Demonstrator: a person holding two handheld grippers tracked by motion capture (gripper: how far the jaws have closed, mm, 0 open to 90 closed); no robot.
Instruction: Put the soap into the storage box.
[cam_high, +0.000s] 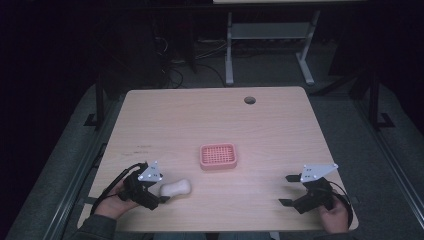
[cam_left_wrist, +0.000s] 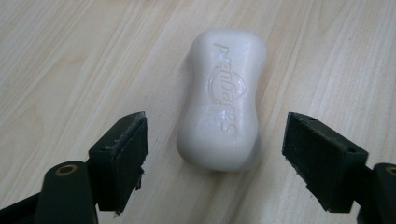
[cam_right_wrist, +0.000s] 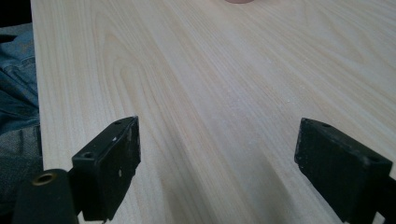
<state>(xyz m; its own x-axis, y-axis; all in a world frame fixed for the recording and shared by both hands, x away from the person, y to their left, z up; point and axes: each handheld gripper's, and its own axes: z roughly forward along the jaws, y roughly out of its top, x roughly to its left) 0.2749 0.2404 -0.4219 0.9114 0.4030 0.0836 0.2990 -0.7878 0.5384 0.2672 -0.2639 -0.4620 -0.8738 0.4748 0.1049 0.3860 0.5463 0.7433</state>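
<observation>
White soap bar (cam_left_wrist: 222, 100): lies flat on the wooden table (cam_high: 280, 130), at the near left, just ahead of the left gripper (cam_left_wrist: 215, 149); its embossed face is up.
Pink soap dish (cam_high: 218, 156): mid-table, apart from the bar, beyond it and to its right; likely where the bar is meant to go.
Left gripper fingers: spread wide, one pad (cam_left_wrist: 123, 156) on each side of the bar's near end, neither touching it; they hold nothing.
Right gripper (cam_high: 289, 190): hovers at the near right of the table, jaws wide apart and empty, well away from the bar.
Risk, slip: the bar looks smooth and rounded (possibly slick), so a squeeze on its curved near end could shoot it forward out of the pads.
Risk, shallow bite: the pads flank only the near end; closing here may pivot the bar rather than grip it.
Risk, scrape: pads held low could drag on the wood.
</observation>
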